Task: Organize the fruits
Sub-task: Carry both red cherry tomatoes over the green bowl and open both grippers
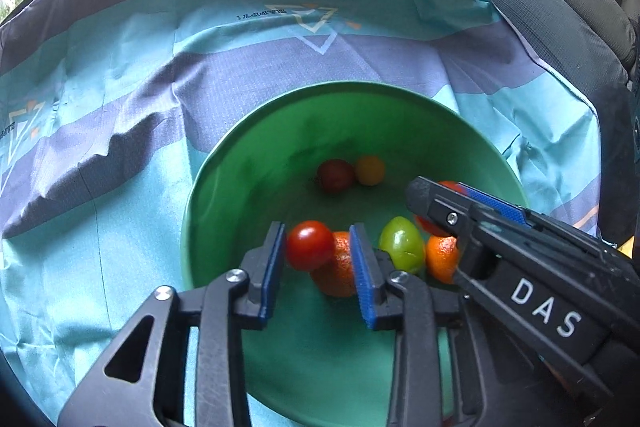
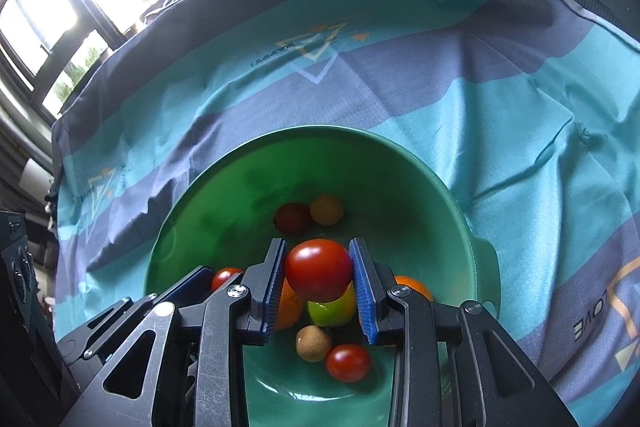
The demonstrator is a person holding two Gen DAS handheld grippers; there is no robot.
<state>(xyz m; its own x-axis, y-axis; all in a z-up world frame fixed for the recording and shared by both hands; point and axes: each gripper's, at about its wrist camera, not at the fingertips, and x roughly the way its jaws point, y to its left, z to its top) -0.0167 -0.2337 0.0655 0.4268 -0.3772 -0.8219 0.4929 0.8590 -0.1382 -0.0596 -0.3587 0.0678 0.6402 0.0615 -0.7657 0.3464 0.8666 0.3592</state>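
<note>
Over round green plastic bowl (image 2: 460, 195): right gripper (image 2: 319, 281) clamped on large red tomato (image 2: 319, 269); left gripper (image 1: 318, 259) parted, small red tomato (image 1: 310, 245) loose between; risked bruising fruit below if dropped

Left hand-held gripper (image 1: 318, 259) open over green bowl (image 1: 256, 147).

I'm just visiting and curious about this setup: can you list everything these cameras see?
Bowl: one, green, on cloth.
Cloth: one, teal and grey-blue, underneath.
Tomatoes: three, red, one between each gripper's jaws, one on bowl floor.
Oranges: two, orange, in bowl.
Other small fruits: four, green, dark red, yellow, brown, in bowl.
Left hand-held gripper: one, black with blue pads, open.
Right hand-held gripper: one, same colours, shut on a tomato.
</note>
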